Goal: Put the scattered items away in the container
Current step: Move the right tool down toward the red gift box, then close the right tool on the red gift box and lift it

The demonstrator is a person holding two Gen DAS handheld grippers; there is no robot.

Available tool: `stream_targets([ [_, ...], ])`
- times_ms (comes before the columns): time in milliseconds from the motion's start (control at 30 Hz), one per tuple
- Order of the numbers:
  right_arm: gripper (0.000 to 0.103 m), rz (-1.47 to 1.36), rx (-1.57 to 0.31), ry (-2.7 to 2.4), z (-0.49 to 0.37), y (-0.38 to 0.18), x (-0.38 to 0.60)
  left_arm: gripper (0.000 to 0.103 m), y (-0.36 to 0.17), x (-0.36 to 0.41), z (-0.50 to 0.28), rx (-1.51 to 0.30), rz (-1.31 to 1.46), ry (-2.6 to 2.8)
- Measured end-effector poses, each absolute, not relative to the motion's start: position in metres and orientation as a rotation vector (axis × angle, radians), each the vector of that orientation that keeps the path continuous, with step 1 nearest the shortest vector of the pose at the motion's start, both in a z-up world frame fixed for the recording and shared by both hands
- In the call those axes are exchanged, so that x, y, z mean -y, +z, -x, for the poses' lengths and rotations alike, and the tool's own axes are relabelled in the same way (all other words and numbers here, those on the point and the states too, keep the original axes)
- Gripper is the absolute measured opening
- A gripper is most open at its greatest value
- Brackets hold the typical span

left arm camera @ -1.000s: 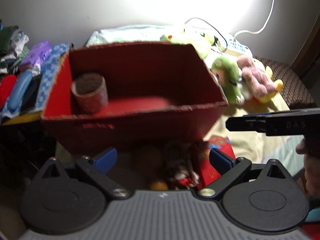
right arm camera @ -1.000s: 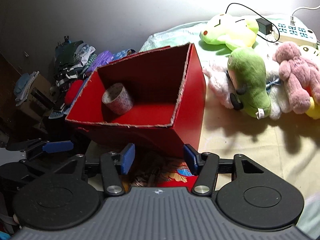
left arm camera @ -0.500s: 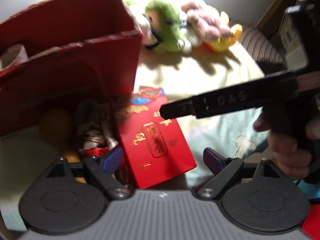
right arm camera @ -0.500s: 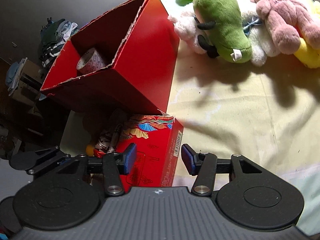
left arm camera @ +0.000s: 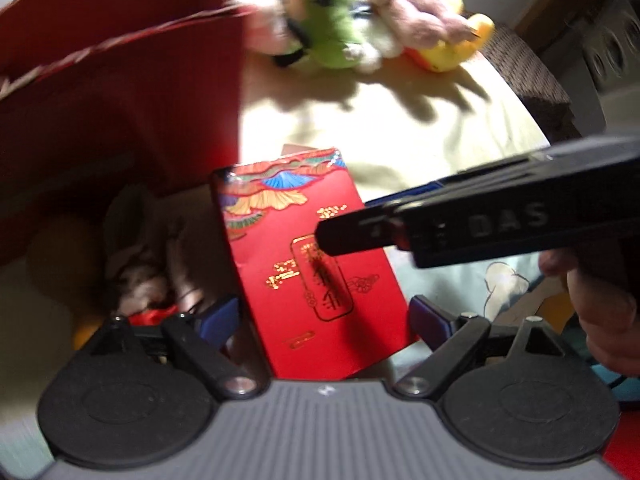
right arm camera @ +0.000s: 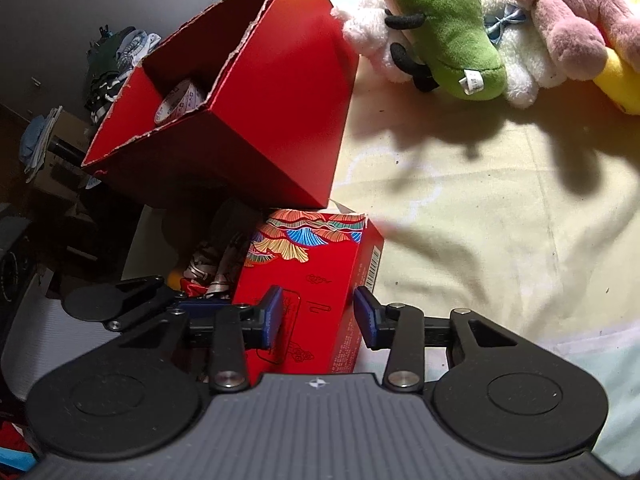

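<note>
Yellow bedsheet [right arm camera: 480, 208] carries a red packet [right arm camera: 312, 280] — between the closing right gripper [right arm camera: 318, 316] jaws, untouched; left gripper [left arm camera: 324, 316] opening wider, astride it.

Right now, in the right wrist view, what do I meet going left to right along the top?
Pile of clothes → tape roll inside the red container → green plush → pink plush.

Tape roll [right arm camera: 179, 98] inside the open box [right arm camera: 256, 120]; flat packet [right arm camera: 308, 280] before it, plush toys [right arm camera: 440, 28] right.
</note>
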State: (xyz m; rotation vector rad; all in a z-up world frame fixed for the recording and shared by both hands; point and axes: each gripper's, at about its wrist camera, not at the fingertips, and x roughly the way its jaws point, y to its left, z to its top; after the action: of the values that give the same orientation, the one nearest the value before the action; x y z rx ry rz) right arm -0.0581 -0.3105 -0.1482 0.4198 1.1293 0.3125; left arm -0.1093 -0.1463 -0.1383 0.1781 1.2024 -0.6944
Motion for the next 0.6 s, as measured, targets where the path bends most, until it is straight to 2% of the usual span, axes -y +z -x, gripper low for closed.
stream_targets([
  [200,0.043,-0.469,-1.159,0.242,0.060,-0.154,0.339,0.097,-0.147,0.172,0.103,-1.193,-0.226,-0.759],
  [367,0.046,-0.540,-1.177,0.228,0.061,-0.163,0.351,0.099,-0.162,0.178,0.091,-1.242,-0.193,-0.752],
  [433,0.051,-0.561,-1.184,0.230,0.059,-0.166,0.351,0.099,-0.164,0.178,0.087,-1.249,-0.169,-0.748],
  [533,0.051,-0.575,-1.191,0.253,0.056,-0.168,0.346,0.098,-0.164,0.181,0.085,-1.236,-0.177,-0.740],
  [600,0.058,-0.570,-1.202,0.268,0.054,-0.169,0.341,0.098,-0.164,0.185,0.087,-1.210,-0.206,-0.734],
])
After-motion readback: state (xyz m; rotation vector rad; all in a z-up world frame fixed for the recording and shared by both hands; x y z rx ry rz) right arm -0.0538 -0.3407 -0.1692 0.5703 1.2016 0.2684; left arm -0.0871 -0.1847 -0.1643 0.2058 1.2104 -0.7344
